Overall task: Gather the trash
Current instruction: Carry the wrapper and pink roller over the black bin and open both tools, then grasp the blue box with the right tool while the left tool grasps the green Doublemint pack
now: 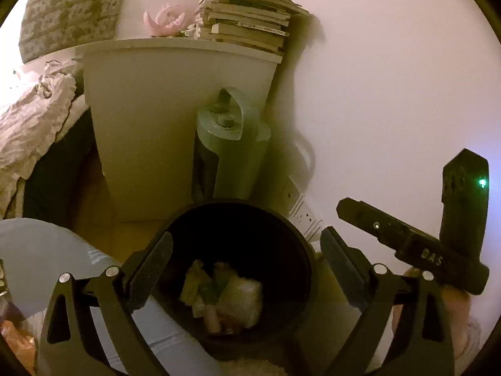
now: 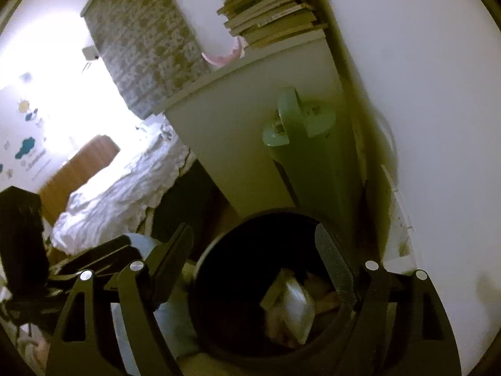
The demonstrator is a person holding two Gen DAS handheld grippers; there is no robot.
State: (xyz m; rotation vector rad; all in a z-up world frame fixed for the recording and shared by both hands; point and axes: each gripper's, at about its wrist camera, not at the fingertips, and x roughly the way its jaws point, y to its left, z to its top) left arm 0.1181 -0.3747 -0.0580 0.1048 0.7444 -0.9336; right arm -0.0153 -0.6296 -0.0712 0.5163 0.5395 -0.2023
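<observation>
A black round trash bin (image 1: pixel 291 244) stands on the floor against the wall, with crumpled wrappers and a white packet (image 1: pixel 238 300) inside. My left gripper (image 1: pixel 247 250) is open and empty, held right above the bin's mouth. The right gripper's body (image 1: pixel 416 244) shows to its right. In the right wrist view the same bin (image 2: pixel 219 250) sits below my right gripper (image 2: pixel 256 244), which is open and empty over the trash (image 2: pixel 294 304). The left gripper's body (image 2: pixel 28 244) shows at the left.
A white bedside cabinet (image 1: pixel 162 119) stands behind the bin with a stack of books (image 1: pixel 247 22) and a pink flower (image 1: pixel 166 20) on top. A pale green tower appliance (image 1: pixel 231 150) stands between cabinet and wall. A power strip (image 1: pixel 302 210) lies by the wall. A rumpled bed (image 2: pixel 125 185) is at the left.
</observation>
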